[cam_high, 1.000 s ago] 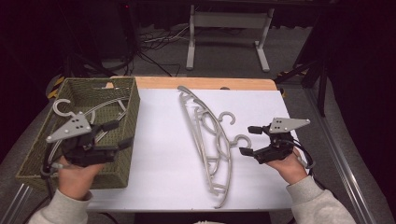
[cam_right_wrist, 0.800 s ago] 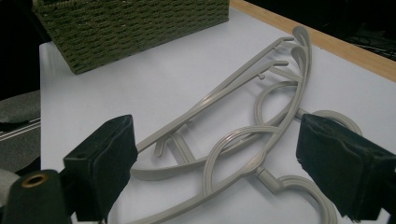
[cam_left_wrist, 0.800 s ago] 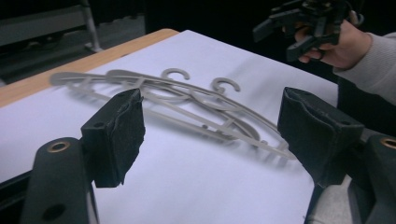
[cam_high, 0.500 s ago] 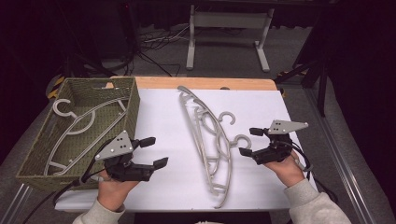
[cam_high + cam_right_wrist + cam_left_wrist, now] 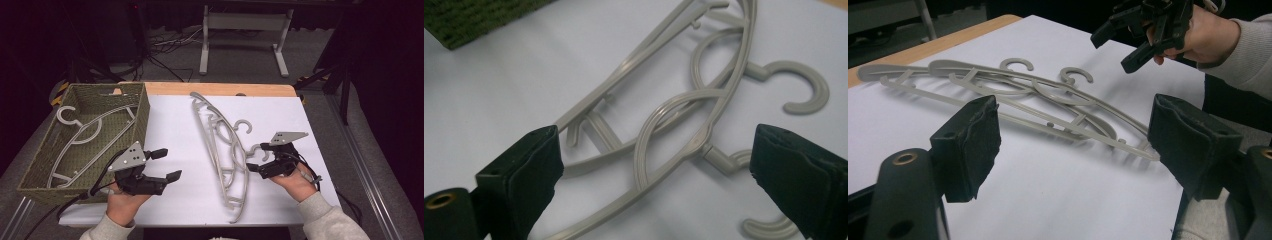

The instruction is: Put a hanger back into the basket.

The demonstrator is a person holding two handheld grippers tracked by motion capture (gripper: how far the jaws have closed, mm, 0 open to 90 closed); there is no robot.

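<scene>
In the high view one pale grey plastic hanger (image 5: 87, 137) already lies in the olive woven basket (image 5: 142, 115), while the heap of grey plastic hangers (image 5: 222, 150) waits on the white sheet, so most work looks left; since a second ago the left gripper (image 5: 167, 165) has come out of the basket onto the sheet. The left gripper view shows its jaws wide, holding nothing, having just been opening, facing the heap. The right gripper view shows the right gripper (image 5: 654, 165) likewise spread, just been opening, above the heap.

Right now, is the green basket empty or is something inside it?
Not empty. The green basket has one grey hanger lying flat inside it, hook toward the far left corner. The other hangers lie outside on the white table.
</scene>
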